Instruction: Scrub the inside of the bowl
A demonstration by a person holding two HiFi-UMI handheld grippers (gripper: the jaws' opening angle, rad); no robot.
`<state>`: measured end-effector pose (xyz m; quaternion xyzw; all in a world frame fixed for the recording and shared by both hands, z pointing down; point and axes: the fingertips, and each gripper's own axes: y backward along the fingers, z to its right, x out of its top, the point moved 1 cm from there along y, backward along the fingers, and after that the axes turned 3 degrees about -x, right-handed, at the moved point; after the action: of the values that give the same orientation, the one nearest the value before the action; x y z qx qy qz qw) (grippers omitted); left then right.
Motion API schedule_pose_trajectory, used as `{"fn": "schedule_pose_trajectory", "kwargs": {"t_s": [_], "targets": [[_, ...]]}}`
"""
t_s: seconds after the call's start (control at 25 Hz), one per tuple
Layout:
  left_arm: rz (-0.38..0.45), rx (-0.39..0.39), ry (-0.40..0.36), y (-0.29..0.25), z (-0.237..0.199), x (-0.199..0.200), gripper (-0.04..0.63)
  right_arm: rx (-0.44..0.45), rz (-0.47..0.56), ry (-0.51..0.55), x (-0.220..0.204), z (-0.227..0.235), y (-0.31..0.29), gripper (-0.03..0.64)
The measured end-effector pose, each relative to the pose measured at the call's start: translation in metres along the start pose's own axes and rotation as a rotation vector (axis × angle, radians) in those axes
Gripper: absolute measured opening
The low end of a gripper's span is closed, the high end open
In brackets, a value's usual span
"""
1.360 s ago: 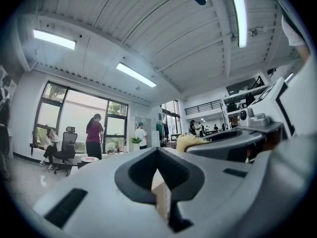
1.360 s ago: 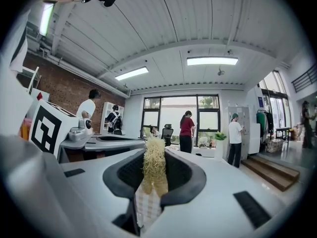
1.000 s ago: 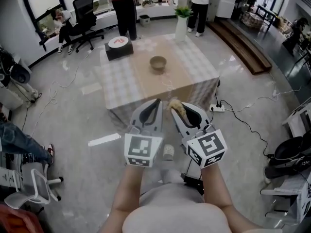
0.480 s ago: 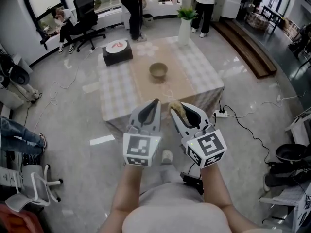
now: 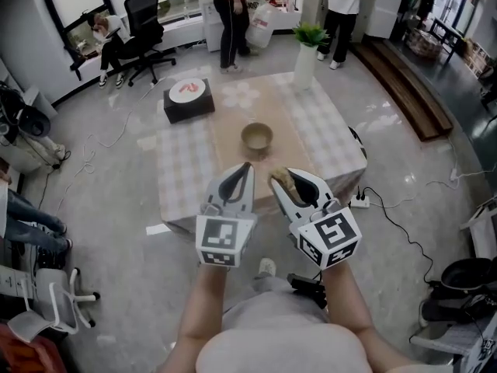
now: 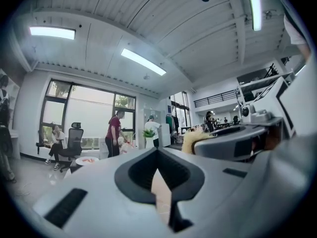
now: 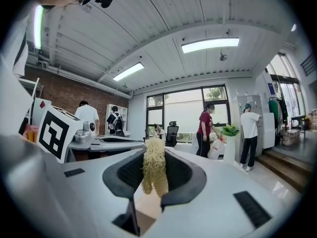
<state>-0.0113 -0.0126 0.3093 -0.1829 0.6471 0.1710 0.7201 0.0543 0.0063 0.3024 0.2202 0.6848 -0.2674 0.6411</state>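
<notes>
The bowl (image 5: 256,137) stands upright on the tan runner (image 5: 233,115) that runs down the middle of a table (image 5: 186,169) covered in checked cloth. It is near the table's centre, and no gripper is touching it.

Nearest to it in the head view is the right gripper (image 5: 281,179). Its jaws are clamped on a pale, fibrous scrubber (image 5: 284,180), and a tuft sticks out beyond the tips. The right gripper view shows the strands pinched between the pads and hanging below them.

Just beside it on the left is the left gripper (image 5: 246,169). Its jaws are pressed together with nothing between them. Both tips sit short of the bowl, over the table's near edge.

Farther out, a black box (image 5: 189,95) topped with a white disc sits on the far left corner of the table. A potted plant (image 5: 309,53) in a tall white vase stands at the far right. Beyond them are an office chair (image 5: 147,26) and several people standing, and a power strip (image 5: 359,202) lies on the floor to the right.
</notes>
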Motion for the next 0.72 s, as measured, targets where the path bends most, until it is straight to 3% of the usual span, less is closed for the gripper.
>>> {"fn": "schedule_pose_trajectory", "kwargs": {"t_s": [0.4,0.72], "targets": [[-0.043,0.042,0.031,-0.049,-0.031,-0.016,0.009,0.045,-0.032,-0.004,-0.008,0.044,-0.045,0.1],[-0.085,0.01,0.032,-0.066,-0.04,-0.032,0.011,0.046,-0.048,-0.046,-0.02,0.065,-0.064,0.1]]}}
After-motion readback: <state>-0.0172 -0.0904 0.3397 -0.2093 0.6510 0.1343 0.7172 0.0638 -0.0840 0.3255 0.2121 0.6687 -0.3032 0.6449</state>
